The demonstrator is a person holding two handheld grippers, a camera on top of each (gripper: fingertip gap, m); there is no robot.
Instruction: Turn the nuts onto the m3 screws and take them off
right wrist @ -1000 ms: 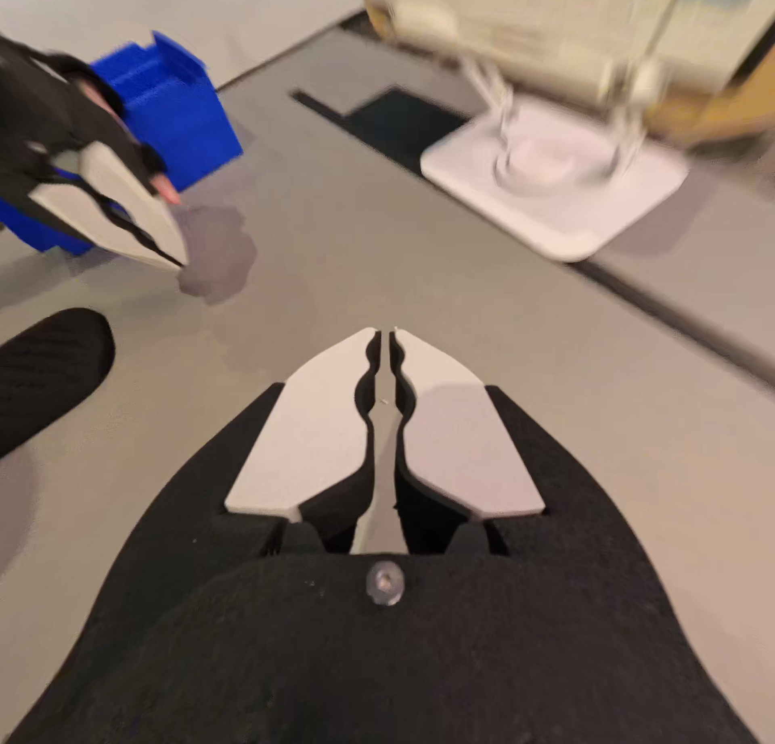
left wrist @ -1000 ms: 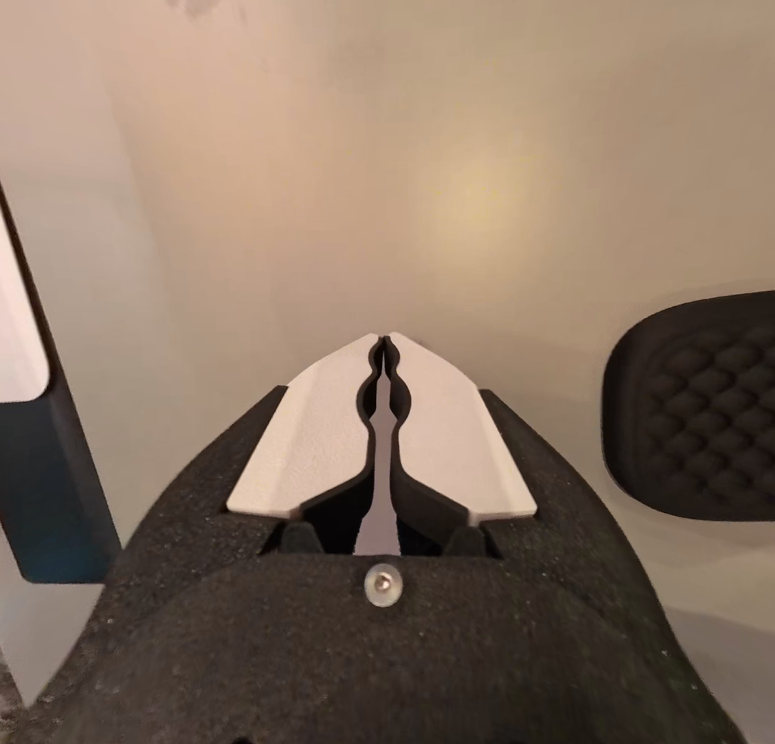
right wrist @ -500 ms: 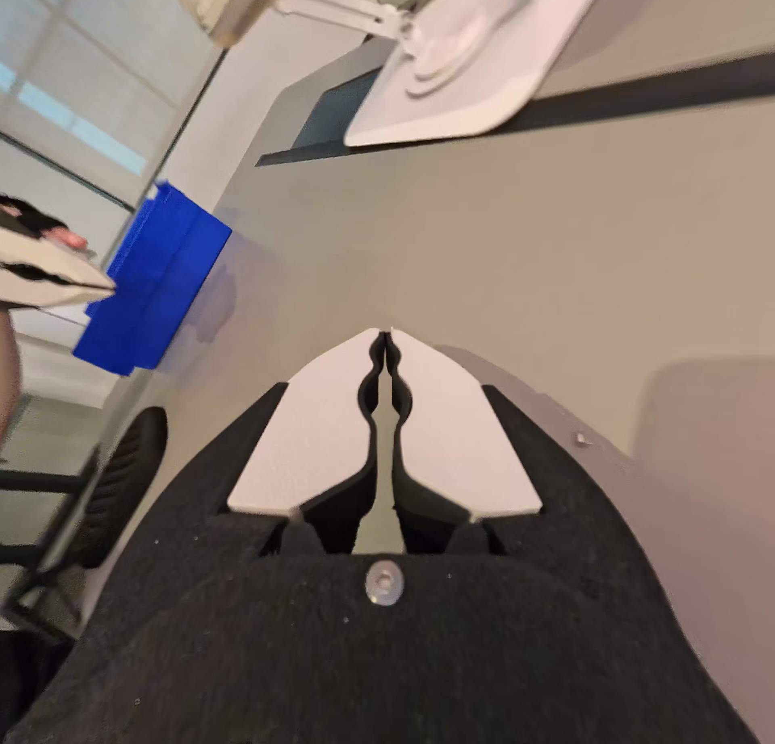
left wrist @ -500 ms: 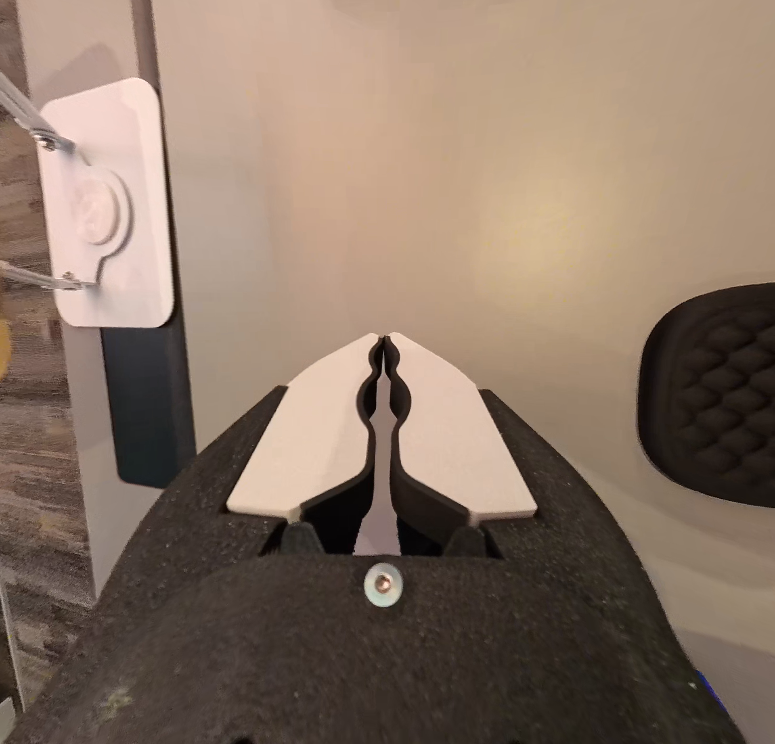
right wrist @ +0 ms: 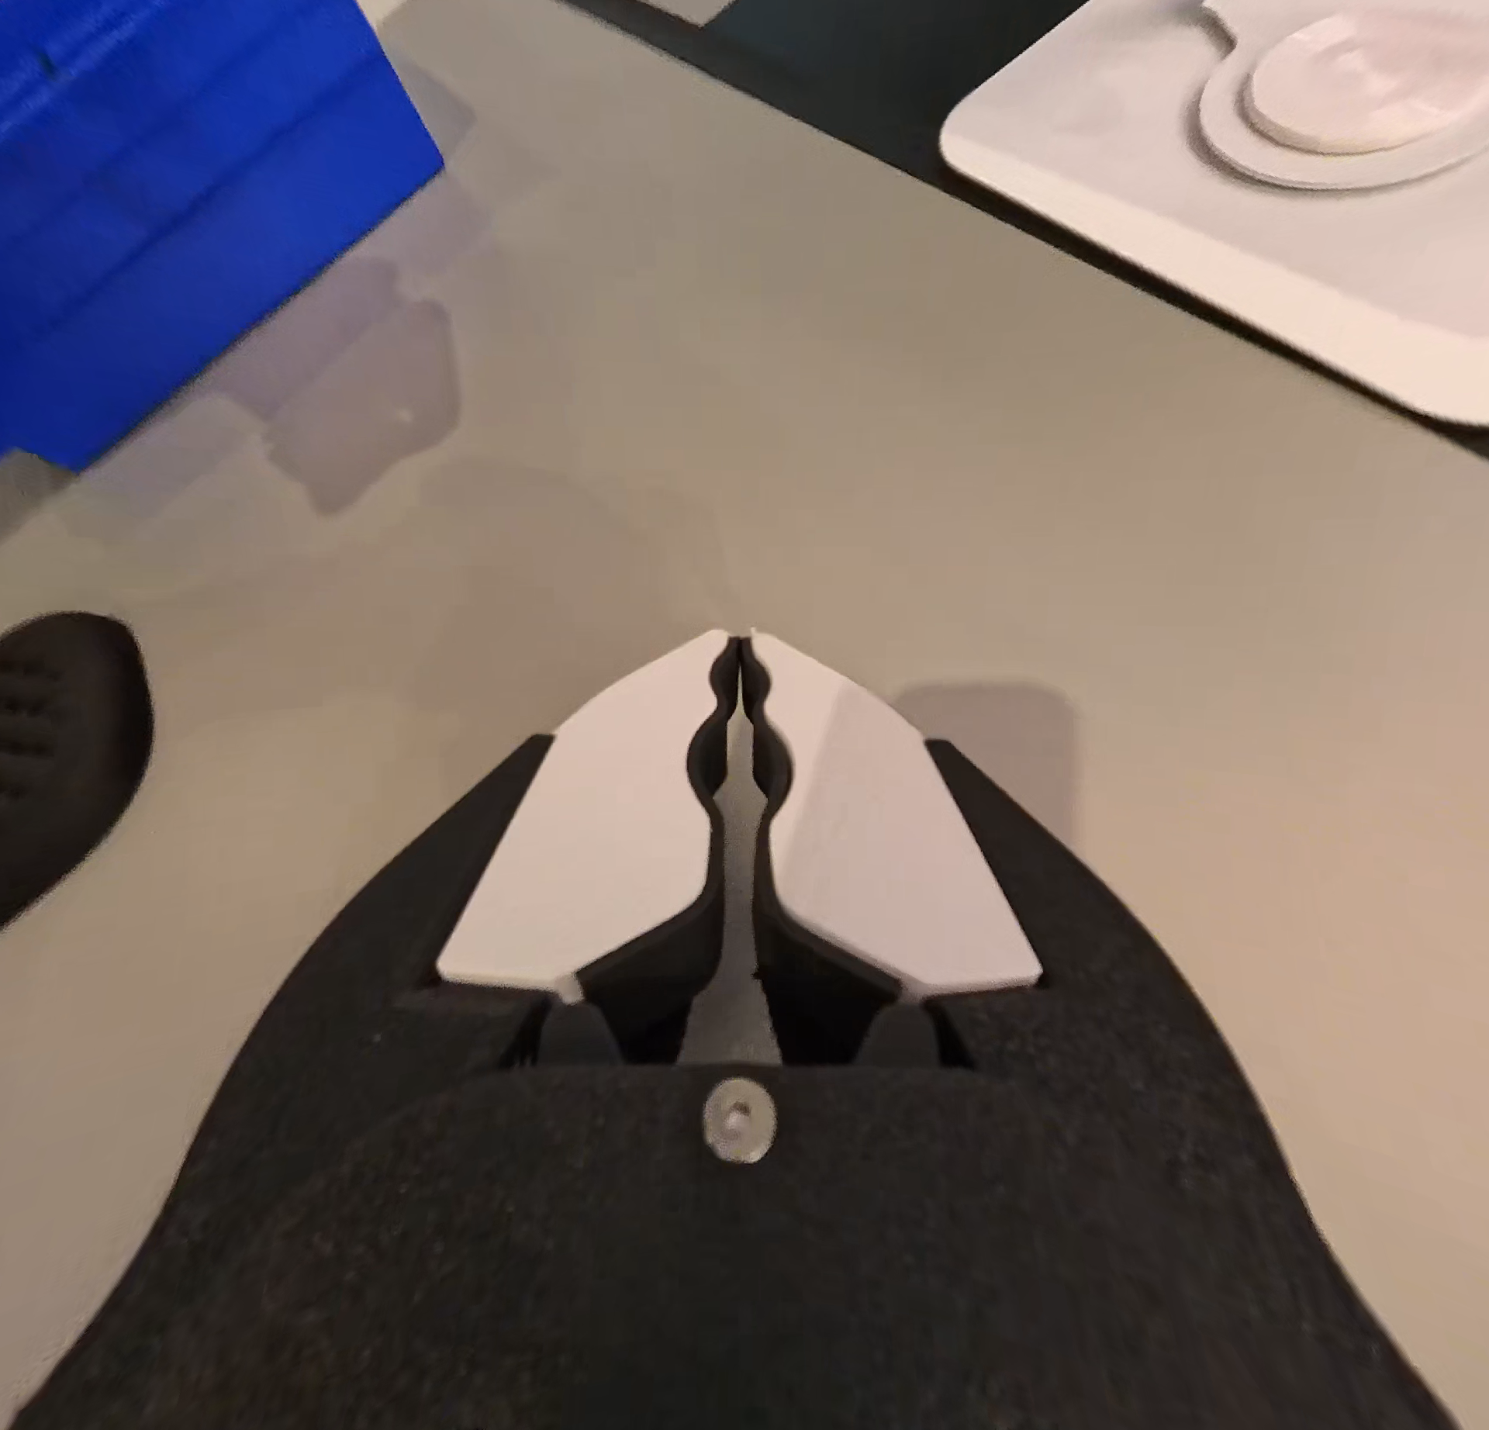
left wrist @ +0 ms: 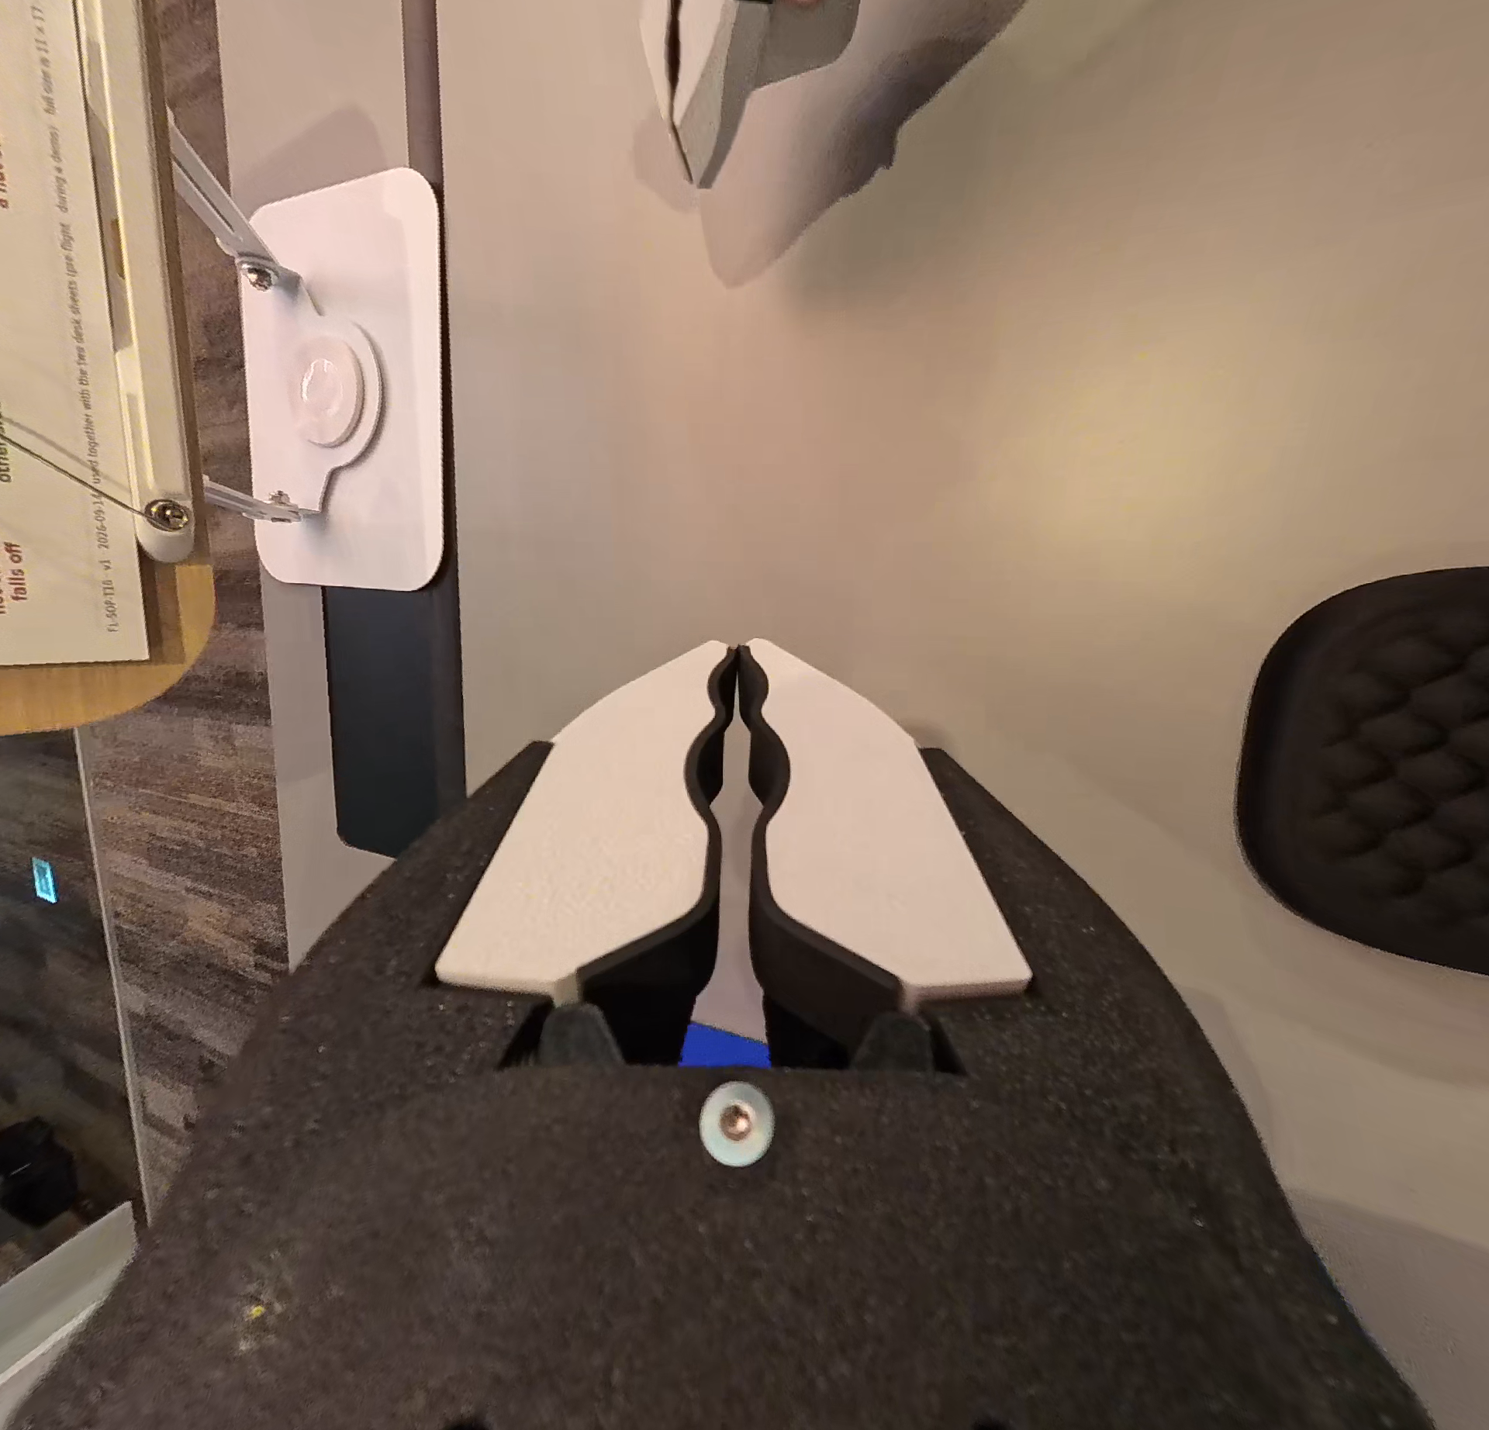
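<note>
**Guide:** Two wrist views. In the left wrist view, your left gripper [left wrist: 738, 650] had its white fingers pressed together at the tips, with nothing between them. It hung over a bare grey table [left wrist: 1047, 424]. A white stand base [left wrist: 346, 376] sat off to the left edge, a black chair seat [left wrist: 1370, 779] to the right. Your right gripper [left wrist: 685, 159] showed at the top, held in a hand; I couldn't tell from there whether it gripped anything.

**Operator:** And the other view?

**Guide:** In the right wrist view, your right gripper [right wrist: 740, 640] was also closed tip to tip and empty. A blue bin [right wrist: 177, 183] stood at upper left, well apart from the fingertips; the white stand base [right wrist: 1168, 207] lay at upper right.

**Operator:** Where were the nuts and screws?

**Guide:** Neither view showed any nut or M3 screw. The blue bin may have held them, though its inside was hidden.

**Operator:** So which step was I on?

**Guide:** I'd judge you were between steps, with nothing picked up. The next move called for spreading one gripper and reaching toward the bin.
</note>
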